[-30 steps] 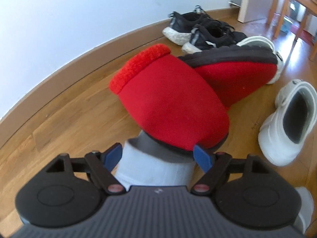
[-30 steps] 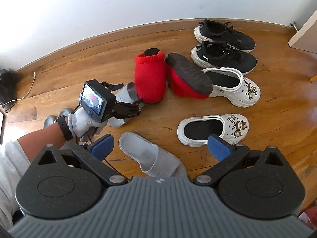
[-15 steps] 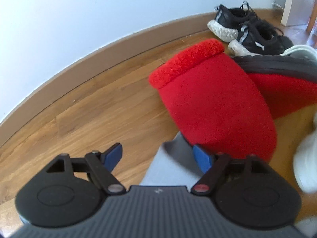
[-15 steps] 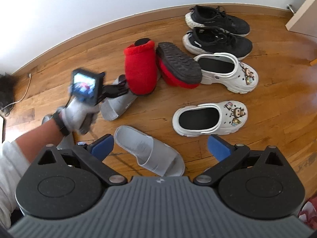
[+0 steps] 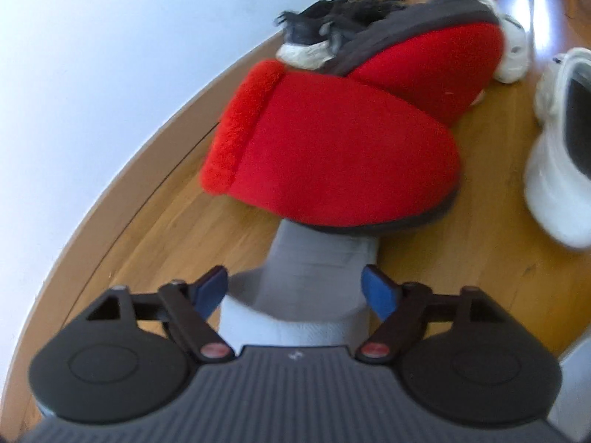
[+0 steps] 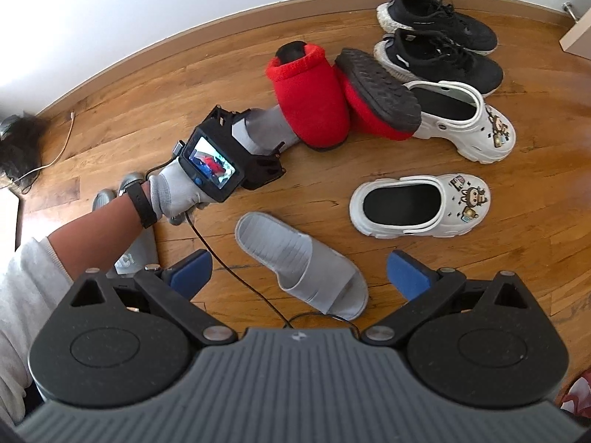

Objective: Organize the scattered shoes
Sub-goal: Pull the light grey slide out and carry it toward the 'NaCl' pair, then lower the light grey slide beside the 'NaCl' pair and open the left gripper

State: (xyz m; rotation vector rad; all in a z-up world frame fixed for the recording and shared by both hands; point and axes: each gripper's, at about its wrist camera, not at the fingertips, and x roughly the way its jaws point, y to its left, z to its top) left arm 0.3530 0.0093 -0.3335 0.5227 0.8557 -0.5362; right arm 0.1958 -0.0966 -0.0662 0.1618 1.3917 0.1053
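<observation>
My left gripper (image 5: 295, 289) is open, its jaws on either side of a grey slide sandal (image 5: 314, 262) whose far end lies under an upright red slipper (image 5: 332, 155). From the right wrist view the left gripper (image 6: 255, 136) sits at that sandal (image 6: 264, 125) beside the red slipper (image 6: 310, 99). A second red slipper (image 6: 376, 99) lies tipped, sole up. My right gripper (image 6: 297, 277) is open and empty above another grey sandal (image 6: 299, 262).
Two white clogs (image 6: 461, 118) (image 6: 417, 205) lie right of the red slippers. Two black sneakers (image 6: 439, 57) sit near the baseboard (image 6: 184, 37). A cable (image 6: 51, 158) and a dark object (image 6: 18, 147) are at far left.
My left gripper has swung around and back onto the grey sandal under the red slipper. The right gripper has stayed above the other grey sandal.
</observation>
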